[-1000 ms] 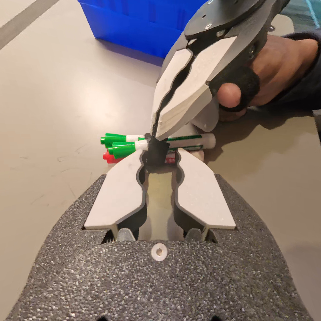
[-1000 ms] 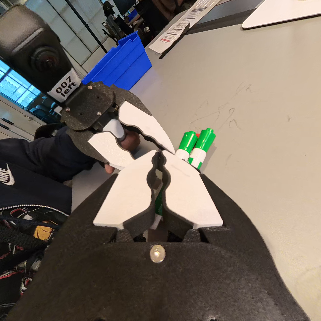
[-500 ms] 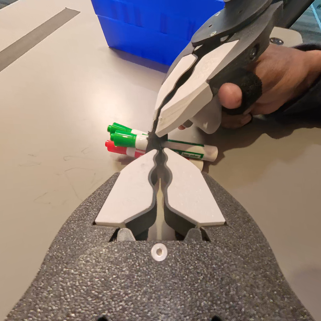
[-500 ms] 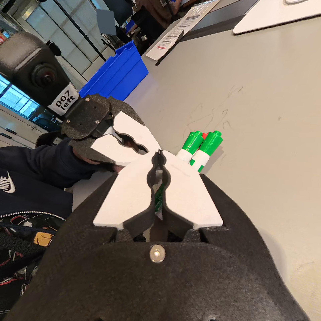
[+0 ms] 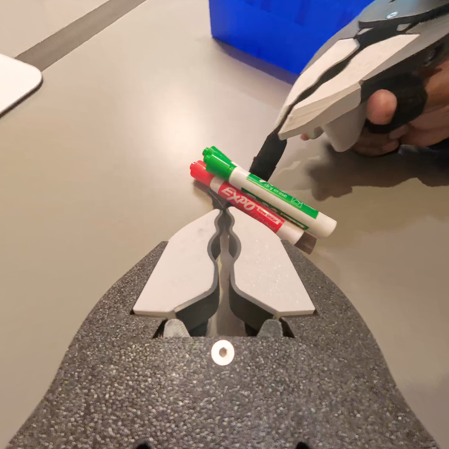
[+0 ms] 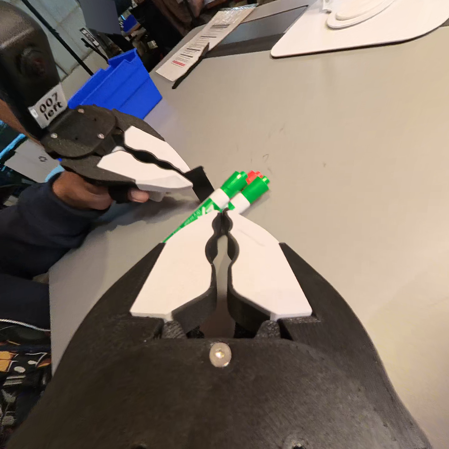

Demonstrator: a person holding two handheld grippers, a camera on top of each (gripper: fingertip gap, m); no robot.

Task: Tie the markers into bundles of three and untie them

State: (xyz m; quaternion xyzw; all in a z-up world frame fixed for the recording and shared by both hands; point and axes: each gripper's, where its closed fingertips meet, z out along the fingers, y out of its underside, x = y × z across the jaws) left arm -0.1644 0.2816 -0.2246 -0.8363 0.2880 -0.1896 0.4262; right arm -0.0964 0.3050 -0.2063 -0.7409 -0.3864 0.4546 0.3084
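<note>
Two green markers (image 5: 267, 192) and a red marker (image 5: 243, 201) lie side by side as a loose bundle on the grey table, caps pointing away to the left. A black strap (image 5: 267, 158) runs under them. My left gripper (image 5: 224, 210) is shut on the strap's near end, right at the red marker. My right gripper (image 5: 279, 131) is shut on the far end and holds it up to the right. In the right wrist view my right gripper (image 6: 222, 213) is shut over the markers (image 6: 252, 189), and the left gripper (image 6: 190, 181) holds the strap (image 6: 201, 179).
A blue bin (image 5: 267, 31) stands behind the markers and also shows in the right wrist view (image 6: 116, 90). A white mat (image 6: 364, 31) and a printed sheet (image 6: 201, 43) lie at the far side. A person's hand (image 5: 401, 116) holds the right gripper. The tips of one gripper are about 8 cm away from the tips of the other.
My left gripper has gone from open to shut on the strap. The two grippers have pulled apart, the strap has come loose from around the markers, and the bundle has turned.
</note>
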